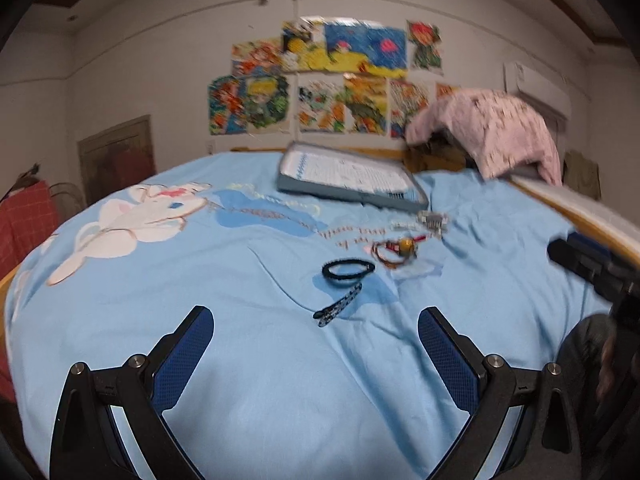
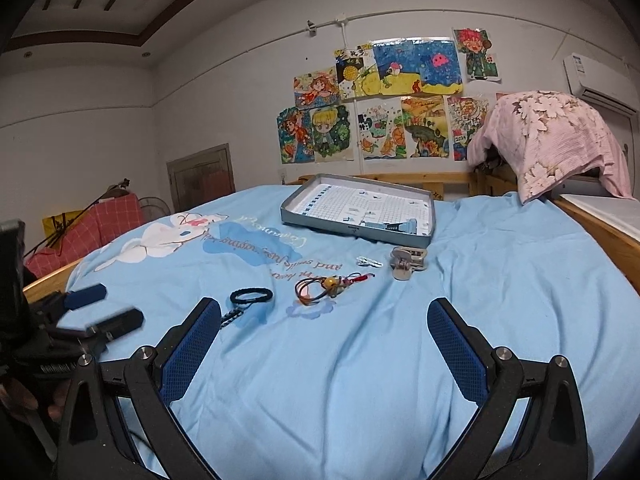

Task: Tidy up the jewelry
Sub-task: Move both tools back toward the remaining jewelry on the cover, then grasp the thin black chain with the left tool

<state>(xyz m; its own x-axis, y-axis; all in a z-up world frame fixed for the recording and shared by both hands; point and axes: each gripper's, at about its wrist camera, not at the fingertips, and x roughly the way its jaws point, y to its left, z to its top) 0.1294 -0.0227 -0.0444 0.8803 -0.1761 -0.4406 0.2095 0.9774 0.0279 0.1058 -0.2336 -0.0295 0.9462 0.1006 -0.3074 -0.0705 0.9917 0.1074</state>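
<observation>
Nothing has gone into the shallow grey box lid (image 2: 356,229) yet, so the sorting looks to be at its very start: the lid lies open on the blue bedsheet (image 2: 500,280) with only its printed grid lining showing inside. All the jewelry sits loose on the sheet in front of it. Nearest the grippers is a black braided bracelet (image 2: 251,295), with a dark patterned strap (image 1: 338,306) just beside it. Further along lie a red and brown cord bracelet with a yellow bead (image 2: 330,284), a small white hair clip (image 2: 369,262), and a silver metal clasp piece (image 2: 406,262) close to the lid's near edge. The left gripper (image 1: 316,336) hovers over the sheet with its jaws spread wide and nothing between them; the right gripper (image 2: 324,324) is likewise released and empty, aimed toward the cluster. Every piece remains to be picked up and placed.
</observation>
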